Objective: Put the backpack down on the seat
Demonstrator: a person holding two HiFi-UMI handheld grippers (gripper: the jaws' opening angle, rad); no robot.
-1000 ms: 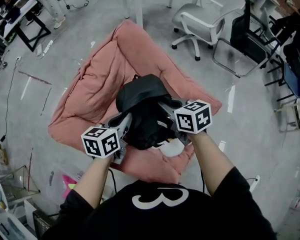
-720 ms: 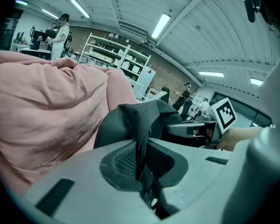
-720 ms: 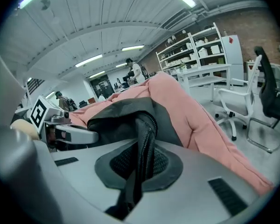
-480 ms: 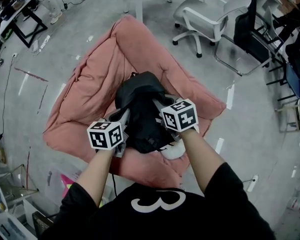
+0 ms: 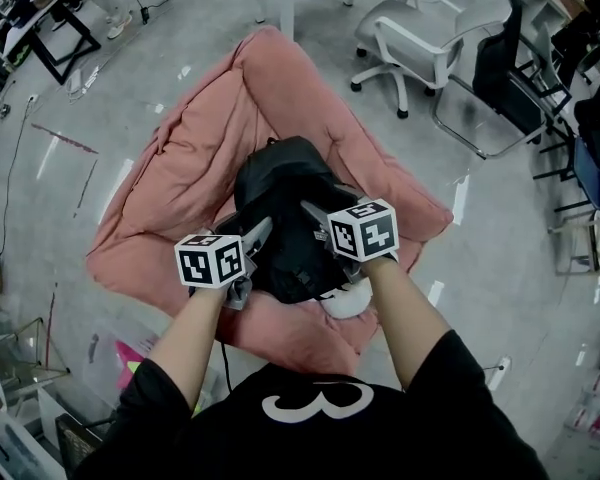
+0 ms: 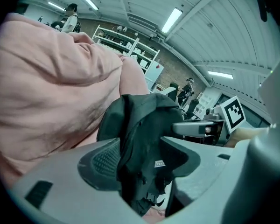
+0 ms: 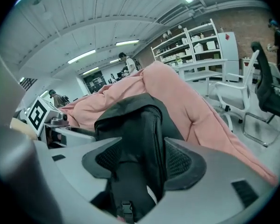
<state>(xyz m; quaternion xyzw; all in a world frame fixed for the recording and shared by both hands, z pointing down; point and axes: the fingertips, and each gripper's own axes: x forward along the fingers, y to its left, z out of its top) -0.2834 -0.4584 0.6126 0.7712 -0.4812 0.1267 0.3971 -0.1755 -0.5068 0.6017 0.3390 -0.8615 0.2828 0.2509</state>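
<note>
Operator: black T-shirt [image 5: 310,453] with short sleeves [image 5: 150,403] and a big white "3" [image 5: 304,404] printed up near the collar.

Left gripper [image 5: 252,236]: light grey moulded body. The left marker cube [image 5: 210,260] is white with black square patterns on every visible face. A thin dark cable [image 5: 223,360] runs by the forearm.

Right gripper [image 5: 318,216]: same grey build. The right marker cube [image 5: 363,230] is the same style with a different pattern.

Fingers [image 6: 177,158] are broad grey wedges. Each is faced with a dark pad [image 7: 179,161] with a fine mesh texture, and has a small dark rectangular slot on the outer flank.

Both sets of jaws are opening, with backpack [image 5: 280,183] fabric between them.
</note>
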